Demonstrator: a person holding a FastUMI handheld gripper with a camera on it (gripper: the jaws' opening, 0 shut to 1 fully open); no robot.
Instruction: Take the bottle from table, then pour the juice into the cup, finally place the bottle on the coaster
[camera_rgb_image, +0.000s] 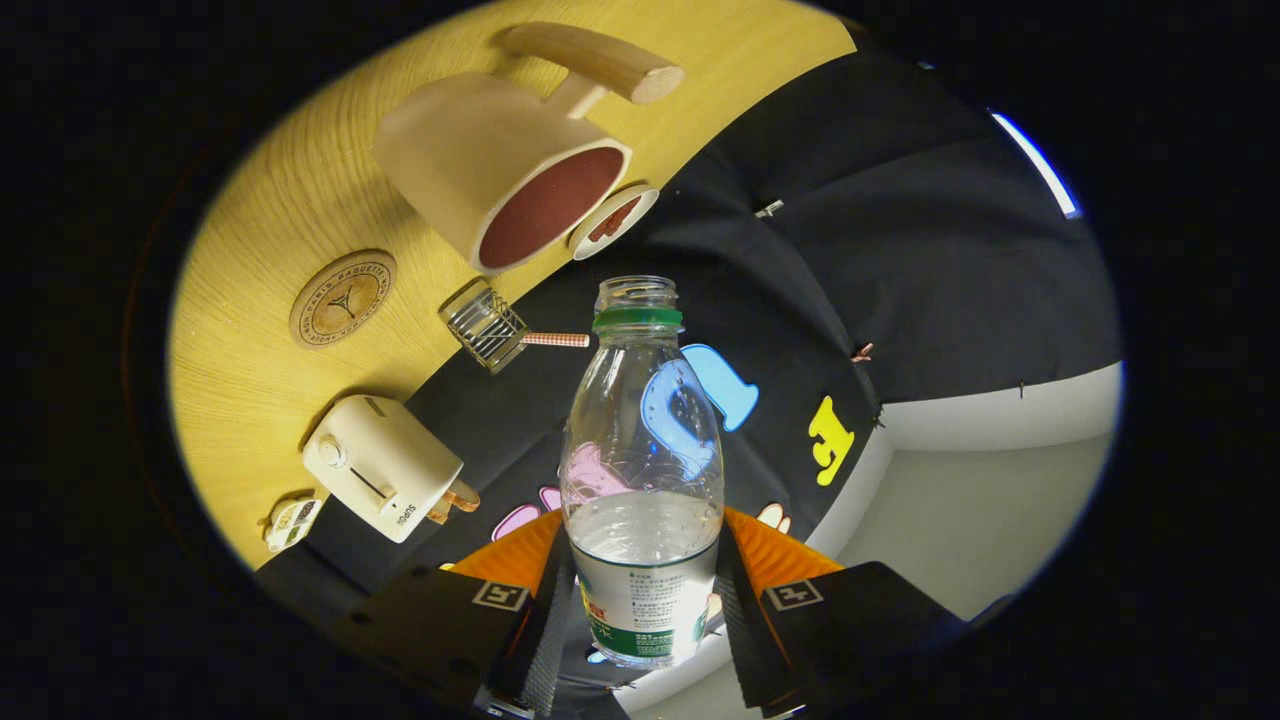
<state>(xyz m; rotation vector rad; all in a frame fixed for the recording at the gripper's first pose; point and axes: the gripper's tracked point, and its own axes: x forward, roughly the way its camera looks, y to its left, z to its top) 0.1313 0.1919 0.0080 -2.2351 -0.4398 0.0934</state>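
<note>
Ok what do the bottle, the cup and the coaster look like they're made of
Bottle, shut between the gripper fingers: clear glossy plastic, see-through walls. Cup: likely matte cream ceramic with a wooden handle showing grain. Coaster: probably cork or wood, tan, printed.

The bottle (642, 470) sits between the gripper (640, 600) fingers, which press on it from both sides, while beyond its open neck the cup (500, 165) stands on the table (250, 400), with the coaster (342, 298) beside it and the toaster (382, 466) nearer the fingers.
</note>
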